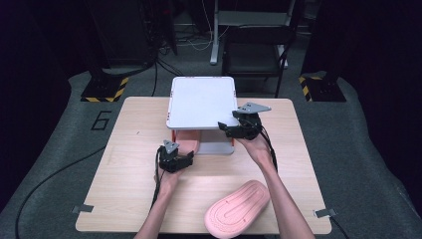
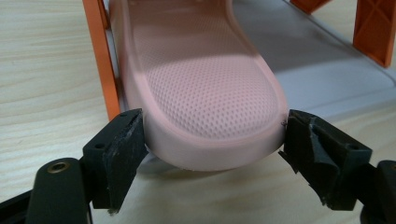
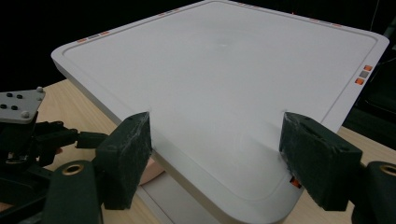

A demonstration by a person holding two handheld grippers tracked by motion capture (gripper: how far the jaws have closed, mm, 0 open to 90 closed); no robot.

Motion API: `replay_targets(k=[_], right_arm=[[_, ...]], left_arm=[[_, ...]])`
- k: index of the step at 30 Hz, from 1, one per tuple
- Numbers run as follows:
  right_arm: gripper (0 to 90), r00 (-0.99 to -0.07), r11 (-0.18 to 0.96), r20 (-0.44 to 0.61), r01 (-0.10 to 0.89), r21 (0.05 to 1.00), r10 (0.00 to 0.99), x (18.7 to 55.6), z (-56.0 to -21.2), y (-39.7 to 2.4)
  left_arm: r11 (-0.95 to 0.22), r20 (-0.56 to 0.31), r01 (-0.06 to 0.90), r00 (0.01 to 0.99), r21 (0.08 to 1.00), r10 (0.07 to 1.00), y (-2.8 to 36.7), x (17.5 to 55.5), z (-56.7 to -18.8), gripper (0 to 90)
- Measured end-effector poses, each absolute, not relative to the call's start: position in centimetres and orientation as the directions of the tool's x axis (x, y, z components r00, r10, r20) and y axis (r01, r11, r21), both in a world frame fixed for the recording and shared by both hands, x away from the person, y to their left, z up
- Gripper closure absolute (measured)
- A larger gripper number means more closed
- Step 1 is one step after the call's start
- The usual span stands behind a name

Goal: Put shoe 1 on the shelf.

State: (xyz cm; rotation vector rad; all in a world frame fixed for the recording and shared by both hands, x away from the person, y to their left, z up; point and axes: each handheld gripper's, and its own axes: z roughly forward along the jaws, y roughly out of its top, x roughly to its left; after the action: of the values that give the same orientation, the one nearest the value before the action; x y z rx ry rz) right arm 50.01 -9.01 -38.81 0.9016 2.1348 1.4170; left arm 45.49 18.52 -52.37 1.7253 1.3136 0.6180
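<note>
Here, a pink slipper (image 1: 188, 145) lying on the lower shelf of a small white rack (image 1: 201, 102) with orange posts (image 2: 102, 60), near the middle of the pale wooden desk (image 1: 124, 194); long axis running from the near edge of the rack back under its top board, sole down, rounded end sticking out toward the person, the far end hidden beneath the board; seen close in the left gripper view (image 2: 205, 93), with the dotted footbed facing up and the rounded end filling the gap between the two black pads.

Left claw (image 1: 185, 155) level at that protruding end, pads (image 2: 122, 140) standing at either side of the slipper rim; the right-hand pad seems to meet the rim, the left-hand pad just beside it; hard to tell whether any pressure is on, so reads as released rather than clenched.

Right claw (image 1: 226, 127) up at the near right corner of the rack's white top board (image 3: 224, 74), pads (image 3: 133, 140) spread wide with the corner of the board between them; no clear squeeze on the board, so loose and not grasping.

A second pink slipper (image 1: 238, 208) well apart from the rack, at the near right part of the desk, turned upside down with the grooved sole showing; long axis slanting from near left to far right, close beside the right forearm (image 1: 283, 199).
</note>
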Motion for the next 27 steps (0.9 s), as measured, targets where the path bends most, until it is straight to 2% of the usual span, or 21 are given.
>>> replay_targets(k=[8, 10, 16, 21, 27], right_arm=[[25.1, -0.700, 0.270, 0.008, 0.285, 0.920, 0.714, 50.0, -38.8, -9.0], [25.1, -0.704, 0.269, 0.008, 0.283, 0.921, 0.710, 50.0, -38.8, -9.1], [23.9, -0.695, 0.228, 0.029, 0.275, 0.934, 0.718, 49.8, -38.9, -9.3], [22.7, -0.687, 0.192, 0.043, 0.261, 0.946, 0.725, 48.7, -38.7, -10.5], [20.0, -0.681, 0.133, 0.070, 0.242, 0.961, 0.729, 46.1, -38.3, -13.2]], left_arm=[[-0.077, -0.121, 0.510, 0.344, 0.857, 0.931, 18.8, 46.1, -52.3, 23.6], [-0.086, -0.127, 0.500, 0.377, 0.862, 0.917, 19.1, 45.6, -52.1, 23.6], [-0.121, -0.131, 0.454, 0.484, 0.883, 0.865, 20.7, 43.2, -51.0, 15.1], [-0.103, -0.157, 0.411, 0.551, 0.906, 0.820, 23.0, 41.2, -49.9, 10.7], [-0.097, -0.131, 0.354, 0.568, 0.930, 0.812, 25.8, 39.5, -49.0, 9.1]])
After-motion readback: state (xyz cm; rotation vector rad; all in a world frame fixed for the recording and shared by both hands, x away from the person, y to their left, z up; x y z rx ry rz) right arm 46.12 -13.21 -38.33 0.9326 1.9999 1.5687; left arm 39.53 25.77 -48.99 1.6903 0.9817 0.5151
